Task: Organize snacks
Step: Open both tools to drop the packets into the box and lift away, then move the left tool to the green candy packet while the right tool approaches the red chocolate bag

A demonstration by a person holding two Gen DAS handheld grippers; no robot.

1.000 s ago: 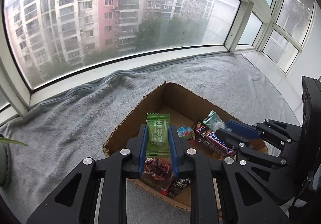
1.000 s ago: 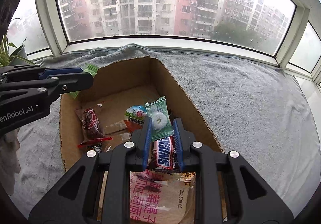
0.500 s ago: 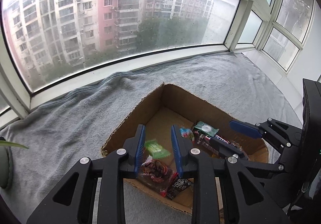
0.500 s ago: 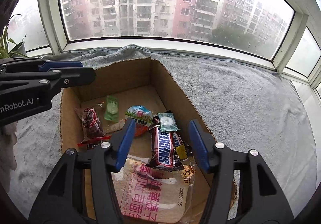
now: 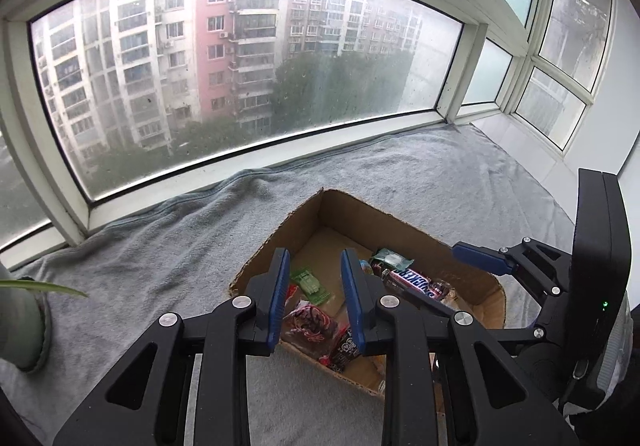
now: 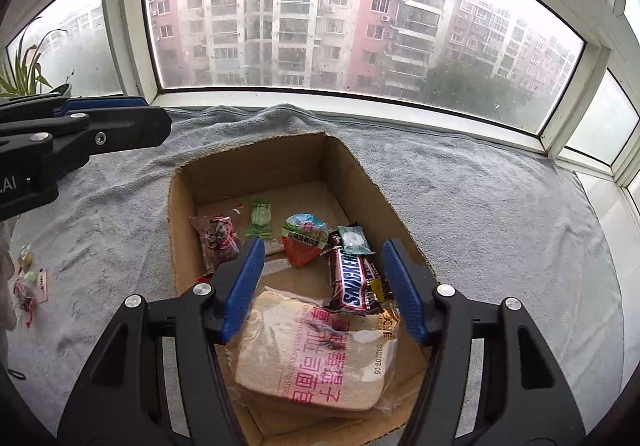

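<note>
Right gripper: jaws spread wide, having just been opening, nothing between the pads; it hangs above the near end of the cardboard box.

Bread packet: nearest item, lying flat at the box's near end directly below the right gripper.

Chocolate bar: rests against the bread packet's far edge, long axis running away from the camera, just inside the right finger.

Mint sachet and cup-shaped jelly: mid-box, side by side beyond the bar.

Green candy and red-brown packet: left half of the box floor.

Left gripper: jaws narrowly parted, having just been opening slightly, gripping nothing; the green candy lies loose on the box floor beneath the gap.

Loose sweets: the remaining work, judged. They lie on the grey blanket well left of the box, on the left gripper's side; the left hand is the nearer one, and the coming move probably swings it leftward and down.

View difference: the right wrist view alone shows these loose sweets and the bread packet; the left wrist view misses both, yet shows the right gripper from the side and a plant pot at the left edge.
</note>
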